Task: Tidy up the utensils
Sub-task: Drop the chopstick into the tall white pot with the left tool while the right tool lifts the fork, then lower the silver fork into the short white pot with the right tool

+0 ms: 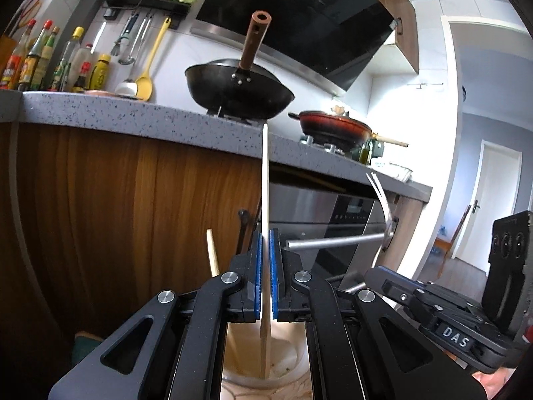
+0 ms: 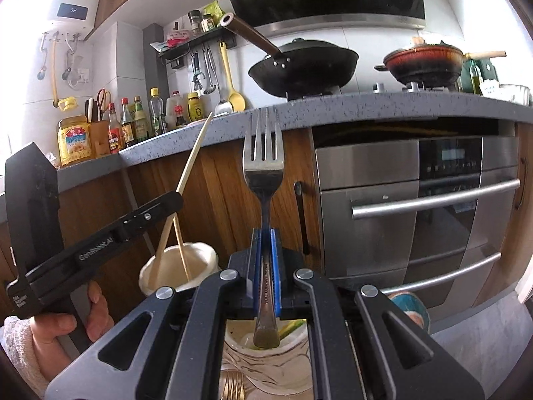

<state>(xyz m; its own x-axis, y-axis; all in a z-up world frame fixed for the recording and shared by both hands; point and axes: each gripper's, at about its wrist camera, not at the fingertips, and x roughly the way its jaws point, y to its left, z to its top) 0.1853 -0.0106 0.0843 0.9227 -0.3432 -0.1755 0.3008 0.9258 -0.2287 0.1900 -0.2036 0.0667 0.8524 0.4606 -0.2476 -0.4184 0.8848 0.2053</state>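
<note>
My left gripper (image 1: 265, 233) is shut on a pale wooden chopstick (image 1: 265, 173) that stands upright, its lower end inside a cream cup (image 1: 289, 363) below the jaws. A second chopstick (image 1: 212, 253) leans in that cup. My right gripper (image 2: 265, 233) is shut on a metal fork (image 2: 263, 163), tines up, its handle end over a marbled white cup (image 2: 293, 360). In the right wrist view the left gripper (image 2: 176, 196) sits to the left, holding its chopstick (image 2: 196, 153) above the cream cup (image 2: 200, 253). The left wrist view shows the right gripper (image 1: 369, 273) and fork (image 1: 383, 200) at right.
A grey speckled counter (image 2: 366, 110) runs ahead over wooden cabinet doors (image 1: 133, 193) and a steel oven (image 2: 433, 206). On it stand a black wok (image 2: 303, 66), a red pan (image 2: 423, 63) and several sauce bottles (image 2: 133, 126). Gold fork tines (image 2: 233, 390) show at the bottom edge.
</note>
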